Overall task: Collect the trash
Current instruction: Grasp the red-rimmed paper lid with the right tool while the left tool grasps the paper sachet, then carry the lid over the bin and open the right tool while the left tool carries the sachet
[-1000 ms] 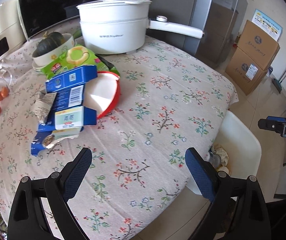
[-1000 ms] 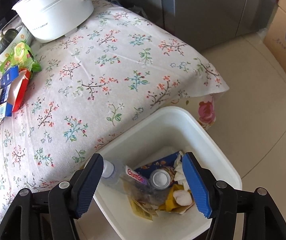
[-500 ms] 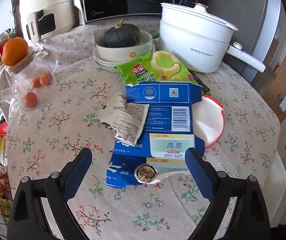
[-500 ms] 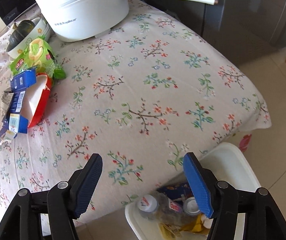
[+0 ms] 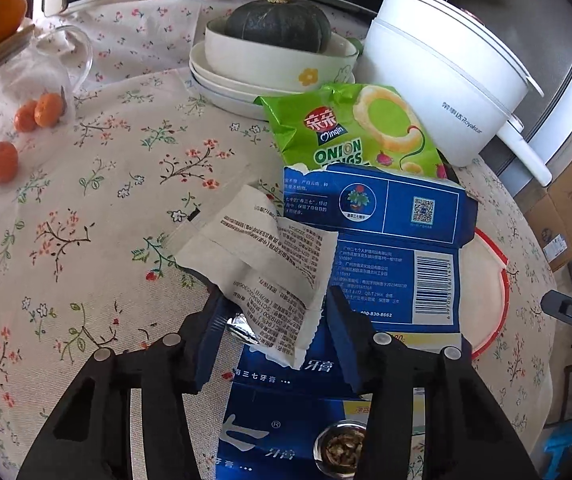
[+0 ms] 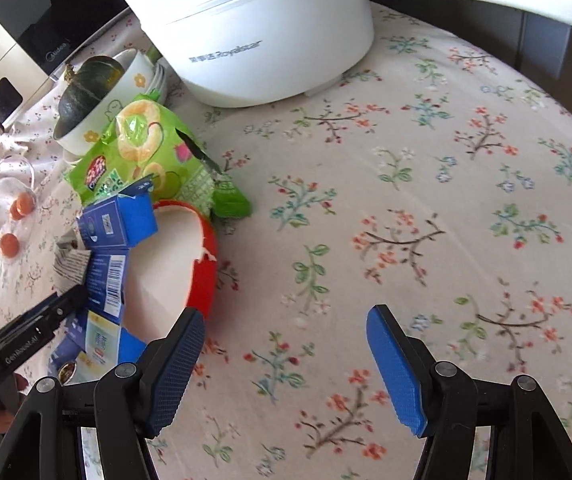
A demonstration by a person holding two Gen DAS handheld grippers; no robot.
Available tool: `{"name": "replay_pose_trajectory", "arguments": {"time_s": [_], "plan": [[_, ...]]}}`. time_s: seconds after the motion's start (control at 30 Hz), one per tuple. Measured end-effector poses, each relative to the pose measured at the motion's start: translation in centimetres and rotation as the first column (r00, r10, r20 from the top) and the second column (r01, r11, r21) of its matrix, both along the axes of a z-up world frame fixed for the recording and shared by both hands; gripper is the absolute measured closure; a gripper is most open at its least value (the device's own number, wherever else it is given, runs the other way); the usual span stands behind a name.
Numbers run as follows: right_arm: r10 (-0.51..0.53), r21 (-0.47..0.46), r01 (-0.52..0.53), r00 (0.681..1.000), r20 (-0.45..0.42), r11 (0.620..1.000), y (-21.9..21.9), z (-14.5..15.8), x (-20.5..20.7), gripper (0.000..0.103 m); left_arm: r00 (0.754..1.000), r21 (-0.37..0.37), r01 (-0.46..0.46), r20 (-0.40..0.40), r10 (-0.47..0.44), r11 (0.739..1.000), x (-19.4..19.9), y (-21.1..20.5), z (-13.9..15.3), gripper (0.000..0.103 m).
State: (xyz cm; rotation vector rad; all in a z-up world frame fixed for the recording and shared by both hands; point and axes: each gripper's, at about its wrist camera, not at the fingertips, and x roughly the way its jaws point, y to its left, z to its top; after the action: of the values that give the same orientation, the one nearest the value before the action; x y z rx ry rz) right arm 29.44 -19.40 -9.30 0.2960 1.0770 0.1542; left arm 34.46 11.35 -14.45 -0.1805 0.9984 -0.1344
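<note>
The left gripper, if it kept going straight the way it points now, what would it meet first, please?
The left gripper already has the torn white sachet between its open fingers, so that comes first; the blue toothpaste carton lies beneath and beyond, though depth is unclear.

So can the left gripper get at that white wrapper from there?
Probably yes. The left gripper already has its open fingers either side of the white wrapper, which lies on top of the blue carton with nothing covering it.

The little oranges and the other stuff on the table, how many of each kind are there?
Small oranges: 3
Green onion ring bags: 1
Blue toothpaste boxes: 1
White printed wrappers: 1
Red-rimmed paper bowls: 1
Dark green squashes: 1
White Royalstar pots: 1
Total: 9
</note>
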Motion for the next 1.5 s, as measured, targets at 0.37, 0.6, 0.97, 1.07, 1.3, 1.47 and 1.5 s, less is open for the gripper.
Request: {"name": "replay_pose_trajectory", "arguments": {"time_s": [0.37, 0.6, 0.97, 1.07, 1.3, 1.47, 1.5], "plan": [[0.054, 0.123, -0.06, 0.997, 0.049, 0.991, 4.4, -3.7, 2.0, 0.076, 1.0, 0.004, -0.014, 0.008, 0.014, 1.0, -0.4, 1.2, -0.2, 0.084], [0.056, 0.079, -0.063, 0.995, 0.081, 0.995, 2.8, -1.6, 1.1, 0.09, 1.0, 0.033, -0.012, 0.015, 0.012, 0.999, -1.7, 0.8, 1.0, 0.088], [0.007, -0.018, -0.005, 0.993, 0.114, 1.0, -3.3, 2.5, -2.8, 0.09, 0.998, 0.026, 0.037, 0.05, -0.039, 0.999, -6.2, -2.4, 5.7, 0.088], [-0.009, -0.024, 0.012, 0.992, 0.126, 1.0, -5.2, 3.7, -4.1, 0.09, 0.996, 0.023, 0.068, 0.049, -0.069, 0.997, -7.7, -4.0, 6.4, 0.088], [-0.045, -0.039, 0.05, 0.991, 0.125, 0.998, -9.1, 5.9, -7.7, 0.09, 0.987, 0.005, 0.154, 0.04, -0.155, 0.988, -11.3, -8.5, 7.5, 0.088], [-0.055, -0.061, 0.064, 0.989, 0.137, 0.996, -11.7, 7.3, -10.7, 0.09, 0.976, -0.014, 0.213, 0.045, -0.212, 0.977, -13.8, -11.8, 8.2, 0.088], [-0.058, -0.063, 0.068, 0.989, 0.138, 0.996, -12.3, 7.5, -11.3, 0.09, 0.974, -0.015, 0.225, 0.047, -0.224, 0.974, -14.3, -12.5, 8.3, 0.088]]}}
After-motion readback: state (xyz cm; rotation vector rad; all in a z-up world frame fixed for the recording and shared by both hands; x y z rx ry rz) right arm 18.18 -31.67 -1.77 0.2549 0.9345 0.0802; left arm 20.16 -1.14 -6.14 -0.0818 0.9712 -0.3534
